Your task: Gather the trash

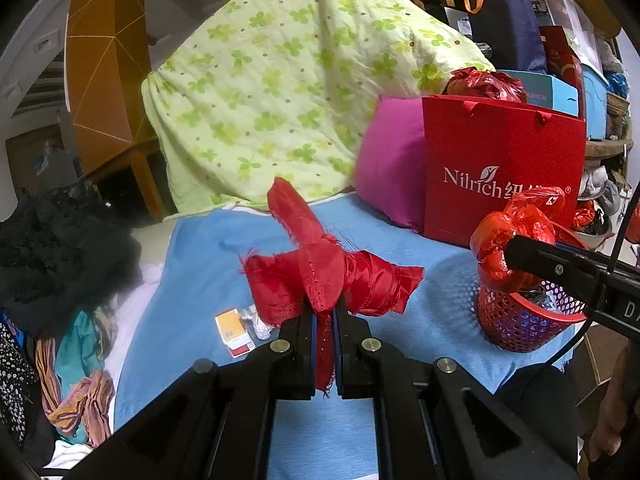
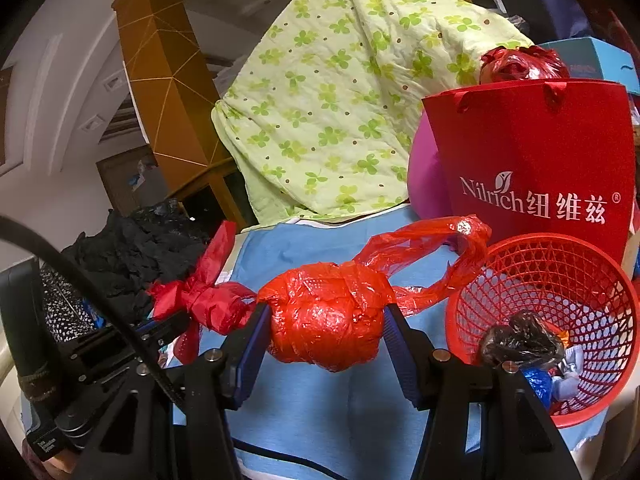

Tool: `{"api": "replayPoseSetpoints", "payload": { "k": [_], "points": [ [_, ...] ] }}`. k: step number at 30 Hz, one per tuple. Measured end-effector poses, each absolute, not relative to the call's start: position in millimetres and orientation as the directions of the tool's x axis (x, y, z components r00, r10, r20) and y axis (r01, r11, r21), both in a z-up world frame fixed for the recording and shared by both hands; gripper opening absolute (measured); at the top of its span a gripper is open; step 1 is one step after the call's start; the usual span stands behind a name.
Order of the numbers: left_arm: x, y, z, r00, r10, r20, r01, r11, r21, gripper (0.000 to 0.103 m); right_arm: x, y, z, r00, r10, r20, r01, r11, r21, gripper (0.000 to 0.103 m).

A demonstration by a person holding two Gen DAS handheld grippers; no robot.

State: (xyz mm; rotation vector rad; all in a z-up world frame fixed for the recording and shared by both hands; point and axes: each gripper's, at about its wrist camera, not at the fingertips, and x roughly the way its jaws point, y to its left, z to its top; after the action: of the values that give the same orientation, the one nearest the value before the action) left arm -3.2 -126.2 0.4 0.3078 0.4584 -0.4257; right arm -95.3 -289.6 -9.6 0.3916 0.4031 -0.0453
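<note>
Right wrist view: a plastic bundle is clamped by the right gripper, a red rag by the left gripper; dropping into the basket probably follows.

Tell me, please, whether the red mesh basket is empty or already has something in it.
Not empty. The red mesh basket already holds a crumpled black bag and blue and silvery scraps, though most of it remains unfilled.

Basket right of the bundle, paper bag behind.
</note>
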Motion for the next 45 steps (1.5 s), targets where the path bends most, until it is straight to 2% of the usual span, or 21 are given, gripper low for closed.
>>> {"api": "replayPoseSetpoints", "payload": {
  "k": [45],
  "points": [
    [-20,-189,0,0.768,-0.394,-0.505,0.565,0.788,0.245,0.007,-138,-345,-12,0.927,-0.06,-0.37,0.228,0.873,0.431,0.06]
  ]
}}
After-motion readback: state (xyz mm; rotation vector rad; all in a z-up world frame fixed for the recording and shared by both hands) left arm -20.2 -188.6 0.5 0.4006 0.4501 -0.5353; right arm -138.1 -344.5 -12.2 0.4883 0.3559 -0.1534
